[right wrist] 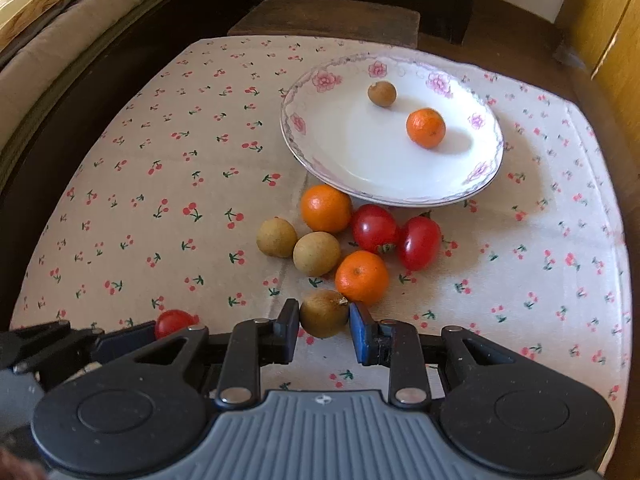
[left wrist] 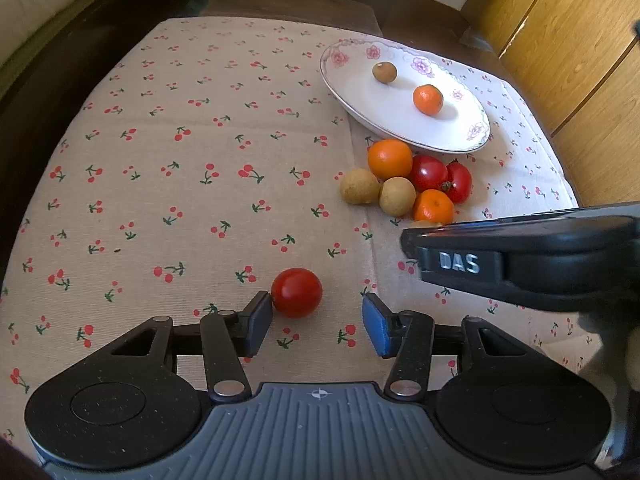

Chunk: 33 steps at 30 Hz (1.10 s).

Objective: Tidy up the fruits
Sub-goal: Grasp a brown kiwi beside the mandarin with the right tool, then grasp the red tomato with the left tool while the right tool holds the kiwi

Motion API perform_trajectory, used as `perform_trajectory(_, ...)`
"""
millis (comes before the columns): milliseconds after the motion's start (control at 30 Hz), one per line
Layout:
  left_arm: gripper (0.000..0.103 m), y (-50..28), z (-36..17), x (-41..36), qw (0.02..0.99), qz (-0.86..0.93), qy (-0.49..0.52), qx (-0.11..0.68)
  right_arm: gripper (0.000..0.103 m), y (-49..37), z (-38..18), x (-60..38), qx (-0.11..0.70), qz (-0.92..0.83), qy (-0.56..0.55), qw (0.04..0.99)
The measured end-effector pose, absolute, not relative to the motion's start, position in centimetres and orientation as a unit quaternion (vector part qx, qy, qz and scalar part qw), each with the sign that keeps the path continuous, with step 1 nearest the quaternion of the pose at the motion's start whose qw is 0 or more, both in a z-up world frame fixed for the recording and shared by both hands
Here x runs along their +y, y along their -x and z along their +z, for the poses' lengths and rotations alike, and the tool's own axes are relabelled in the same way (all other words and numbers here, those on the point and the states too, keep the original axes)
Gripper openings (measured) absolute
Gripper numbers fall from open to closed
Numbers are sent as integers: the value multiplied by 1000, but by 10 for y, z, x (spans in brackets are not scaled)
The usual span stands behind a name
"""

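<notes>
A white flowered plate (right wrist: pixel 332 168) at the far right of the cloth holds one longan (right wrist: pixel 382 94) and one tangerine (right wrist: pixel 426 128). In front of it lies a cluster of two tangerines (right wrist: pixel 326 208), two longans (right wrist: pixel 316 254) and two red tomatoes (right wrist: pixel 418 242). My right gripper (right wrist: pixel 324 320) is shut on a brown longan (right wrist: pixel 323 312) at the near edge of that cluster. My left gripper (left wrist: pixel 318 320) is open. A single red tomato (left wrist: pixel 297 292) sits between its fingers, touching the left pad, with a gap to the blue right pad (left wrist: pixel 376 326).
The cherry-print tablecloth (left wrist: pixel 180 168) covers the table. The right gripper's black housing (left wrist: pixel 520 256) crosses the left wrist view at the right. Wooden cabinets (left wrist: pixel 568 52) stand to the right, a cushioned seat (right wrist: pixel 48 40) to the left, and dark furniture (right wrist: pixel 328 16) lies beyond the far edge.
</notes>
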<state>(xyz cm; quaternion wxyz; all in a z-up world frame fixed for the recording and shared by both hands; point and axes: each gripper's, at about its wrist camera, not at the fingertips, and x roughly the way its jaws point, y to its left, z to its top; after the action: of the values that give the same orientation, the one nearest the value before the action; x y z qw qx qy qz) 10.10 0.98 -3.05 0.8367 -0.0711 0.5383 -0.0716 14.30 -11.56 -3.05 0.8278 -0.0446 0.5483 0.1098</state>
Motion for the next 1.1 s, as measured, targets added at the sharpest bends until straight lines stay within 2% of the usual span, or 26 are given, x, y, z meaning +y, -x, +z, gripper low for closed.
perform_trajectory(400, 59, -104, -32, 3, 838, -73, 51, 538, 29, -118, -18, -135, 538, 106, 56, 834)
perform_trajectory(1100, 54, -114, -31, 10, 831, -69, 63, 548, 29, -104, -15, -151, 541, 111, 53, 832)
